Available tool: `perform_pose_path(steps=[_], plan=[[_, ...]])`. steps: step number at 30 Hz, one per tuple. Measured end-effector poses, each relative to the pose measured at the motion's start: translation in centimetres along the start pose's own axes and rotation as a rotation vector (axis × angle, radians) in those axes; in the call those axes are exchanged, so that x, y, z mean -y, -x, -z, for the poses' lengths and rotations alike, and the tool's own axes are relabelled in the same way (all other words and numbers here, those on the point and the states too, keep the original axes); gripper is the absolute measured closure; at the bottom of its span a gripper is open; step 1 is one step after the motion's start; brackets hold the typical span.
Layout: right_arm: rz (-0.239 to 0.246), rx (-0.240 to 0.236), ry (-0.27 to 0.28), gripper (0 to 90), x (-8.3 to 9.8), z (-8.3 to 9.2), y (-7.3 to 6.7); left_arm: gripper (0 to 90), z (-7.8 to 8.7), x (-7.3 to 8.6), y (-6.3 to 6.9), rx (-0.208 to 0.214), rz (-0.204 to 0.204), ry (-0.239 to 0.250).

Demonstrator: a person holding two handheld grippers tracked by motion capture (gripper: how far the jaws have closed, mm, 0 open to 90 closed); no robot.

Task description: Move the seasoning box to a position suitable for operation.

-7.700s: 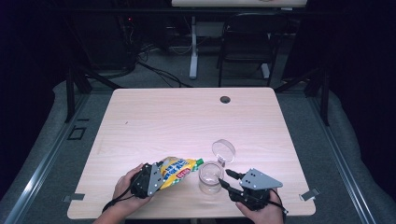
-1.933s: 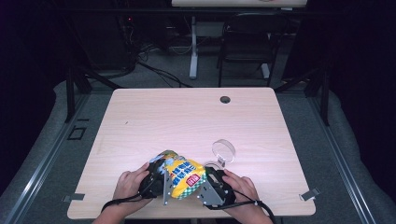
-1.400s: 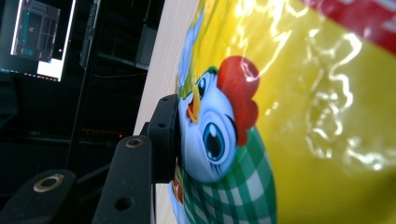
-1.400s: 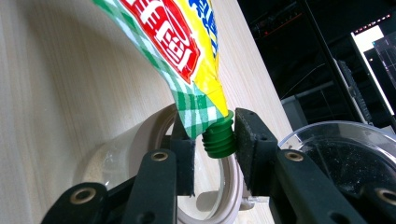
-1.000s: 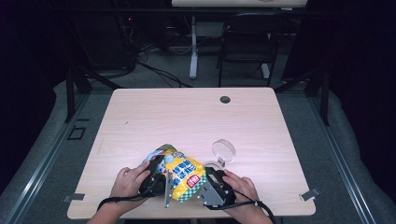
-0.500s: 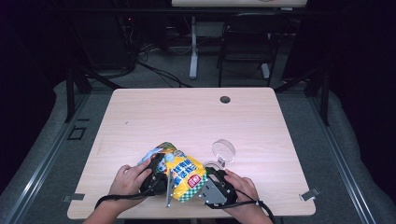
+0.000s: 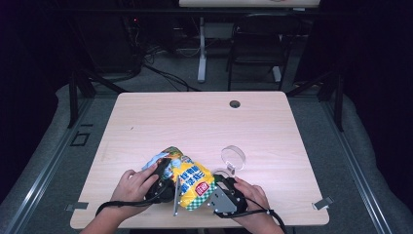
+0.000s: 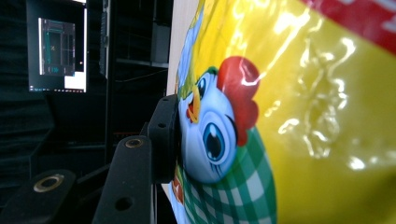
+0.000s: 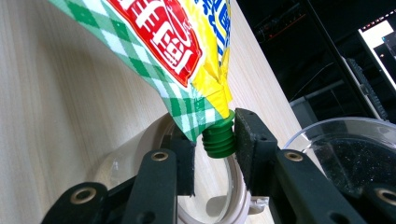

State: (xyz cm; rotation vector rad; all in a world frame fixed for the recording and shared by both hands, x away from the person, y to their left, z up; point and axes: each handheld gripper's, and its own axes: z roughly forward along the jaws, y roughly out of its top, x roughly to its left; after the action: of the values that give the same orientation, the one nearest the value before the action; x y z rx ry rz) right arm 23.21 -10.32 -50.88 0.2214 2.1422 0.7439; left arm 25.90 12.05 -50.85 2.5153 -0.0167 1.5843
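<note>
I have the yellow sauce pouch up off the near edge of the table, held between my two tools. My left gripper pinches the pouch body; in the left gripper view one black pad presses into the printed rooster, so that claw is clamped on the pouch. My right gripper sits at the pouch's lower end: in the right gripper view the green threaded spout stands between the jaws, the right-hand pad touching it or very nearly, the other pad apart from it, so I cannot tell whether this claw truly grips. Under the spout is the clear cup, with its round lid lying just beyond on the table.

Compared with the earliest picture, the pouch has swung from lying sideways to standing over the cup, and both hands have closed in around it. Over the last second little has changed.
</note>
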Motion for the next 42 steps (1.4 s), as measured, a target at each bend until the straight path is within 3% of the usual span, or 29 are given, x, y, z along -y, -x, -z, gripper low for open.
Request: perform_pose_path(steps=[3,16,18,42], plan=[[-0.024,-0.004,0.016,70.0,0.0,-0.2,0.0,58.3,0.1,0.0,-0.2,0.005,-0.012,-0.011],[-0.027,-0.013,0.017,70.2,0.1,-0.1,0.0,58.3,0.3,-0.2,-0.5,0.004,-0.039,-0.021],[-0.021,-0.016,0.012,70.3,0.1,-0.1,0.0,58.4,0.3,-0.3,-0.6,-0.011,-0.056,-0.019],[-0.055,-0.033,0.027,70.5,0.5,-0.3,0.2,58.7,1.1,-0.7,-1.0,-0.028,-0.110,-0.028]])
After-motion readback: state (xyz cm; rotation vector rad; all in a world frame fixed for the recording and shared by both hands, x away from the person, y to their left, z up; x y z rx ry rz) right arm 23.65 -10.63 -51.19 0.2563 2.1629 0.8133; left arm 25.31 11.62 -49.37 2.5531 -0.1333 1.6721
